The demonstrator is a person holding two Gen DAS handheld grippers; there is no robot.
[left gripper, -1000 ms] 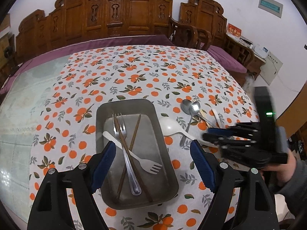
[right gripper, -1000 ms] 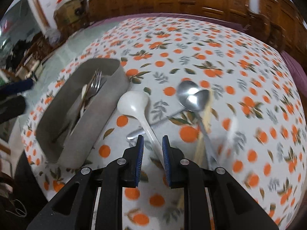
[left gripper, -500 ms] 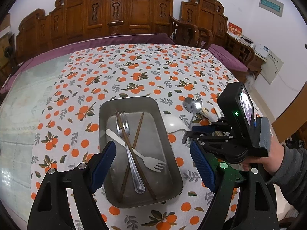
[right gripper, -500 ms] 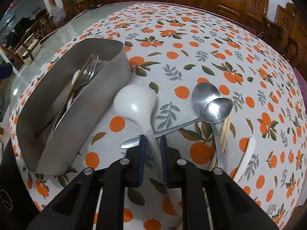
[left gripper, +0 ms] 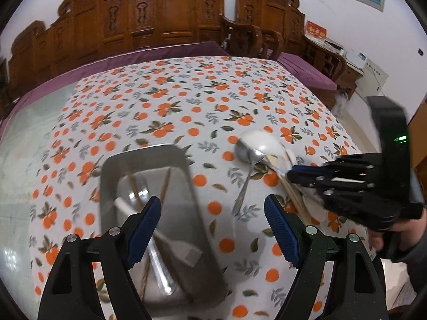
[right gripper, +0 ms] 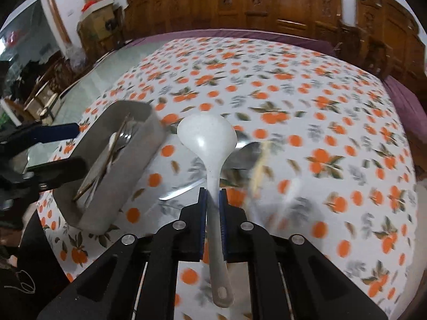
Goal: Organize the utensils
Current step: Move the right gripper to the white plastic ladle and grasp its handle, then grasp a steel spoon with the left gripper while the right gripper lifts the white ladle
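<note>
My right gripper (right gripper: 212, 200) has its jaws closing, and the pads press on the handle of a white ladle (right gripper: 206, 133). The ladle hangs lifted over the orange-print cloth, its bowl forward. In the left wrist view the right gripper (left gripper: 293, 173) and ladle (left gripper: 264, 141) are at the right. A grey metal tray (left gripper: 192, 192) holds a metal fork, a white plastic fork and brown chopsticks. My left gripper (left gripper: 213, 208) stands open above the tray's near right part, with nothing between its fingers. The tray (right gripper: 133, 165) lies left of the ladle.
Two metal spoons (left gripper: 248, 154), pale chopsticks (left gripper: 291, 194) and a white utensil lie on the cloth under the right gripper. Carved wooden chairs (left gripper: 173, 21) line the far side of the table. A hand and sleeve (left gripper: 400, 240) hold the right gripper.
The right gripper's pads have come together on the ladle handle and raised the ladle off the cloth. The left gripper has shifted to the right, still open.
</note>
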